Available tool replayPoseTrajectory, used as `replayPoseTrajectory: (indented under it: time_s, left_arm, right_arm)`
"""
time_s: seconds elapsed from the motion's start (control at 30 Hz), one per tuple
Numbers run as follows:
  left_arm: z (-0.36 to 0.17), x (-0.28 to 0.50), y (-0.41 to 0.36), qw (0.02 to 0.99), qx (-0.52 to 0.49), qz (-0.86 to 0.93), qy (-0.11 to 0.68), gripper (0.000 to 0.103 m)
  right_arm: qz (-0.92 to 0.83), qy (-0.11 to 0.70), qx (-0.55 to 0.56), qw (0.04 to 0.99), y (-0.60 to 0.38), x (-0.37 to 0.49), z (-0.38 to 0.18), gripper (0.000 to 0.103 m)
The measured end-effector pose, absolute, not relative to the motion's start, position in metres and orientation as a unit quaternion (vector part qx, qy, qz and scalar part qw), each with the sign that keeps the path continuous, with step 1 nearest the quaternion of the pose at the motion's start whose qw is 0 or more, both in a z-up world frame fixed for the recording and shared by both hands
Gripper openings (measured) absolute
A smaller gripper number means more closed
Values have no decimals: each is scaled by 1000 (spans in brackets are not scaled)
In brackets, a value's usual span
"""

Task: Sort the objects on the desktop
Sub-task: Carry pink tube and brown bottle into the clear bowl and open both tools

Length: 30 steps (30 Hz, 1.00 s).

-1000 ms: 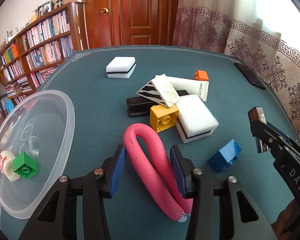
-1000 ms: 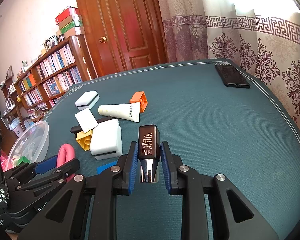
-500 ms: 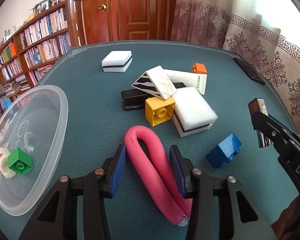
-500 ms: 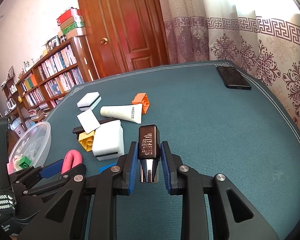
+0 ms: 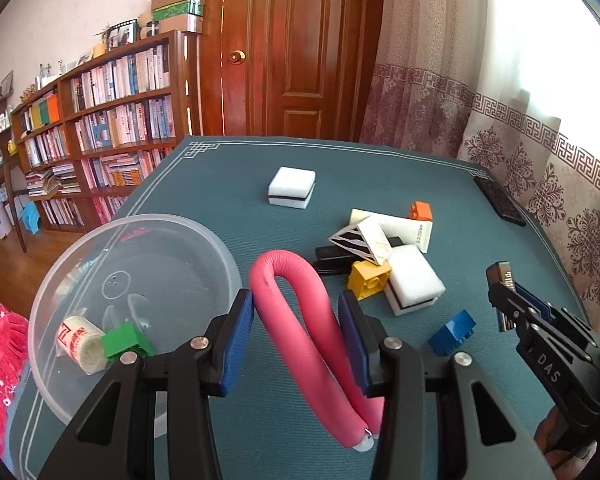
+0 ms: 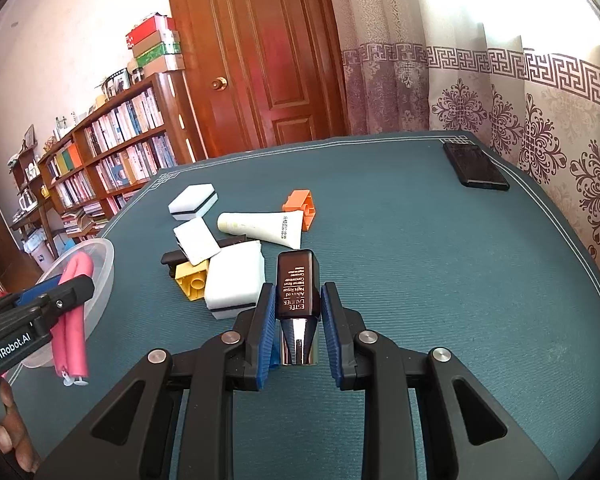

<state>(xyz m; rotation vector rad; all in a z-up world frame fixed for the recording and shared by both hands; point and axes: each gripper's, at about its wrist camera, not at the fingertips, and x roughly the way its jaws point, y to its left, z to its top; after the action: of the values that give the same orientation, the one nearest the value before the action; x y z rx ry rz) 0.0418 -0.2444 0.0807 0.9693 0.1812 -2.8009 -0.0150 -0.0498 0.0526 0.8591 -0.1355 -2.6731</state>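
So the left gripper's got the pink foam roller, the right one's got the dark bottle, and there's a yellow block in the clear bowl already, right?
Not quite: the block in the clear bowl is green, as the left wrist view shows; the yellow block sits in the pile. The left gripper does hold the pink foam roller, and the right gripper the dark bottle.

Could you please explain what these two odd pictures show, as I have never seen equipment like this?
No robot here: a person holds a two-finger claw in each hand, each carrying a wide-angle camera looking along its fingers. One picture comes from the left claw, shut on a bent pink foam roller, lifted beside a clear plastic bowl holding a green brick and a tape roll. The other comes from the right claw, shut on a dark cosmetic bottle. On the green table lie sponges, toy bricks, a white tube and a phone.
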Motion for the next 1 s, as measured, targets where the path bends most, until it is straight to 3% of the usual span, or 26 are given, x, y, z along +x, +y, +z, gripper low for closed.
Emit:
replayPoseTrajectory:
  time_s: [0.37, 1.0]
  left_arm:
    - [87, 54, -306, 123, 312, -938, 85, 48]
    - [76, 60, -394, 155, 305, -932, 119, 49]
  right_arm:
    - [-925, -63, 314, 204, -84, -6, 65, 25]
    - [-889, -13, 332, 316, -224, 11, 71, 25]
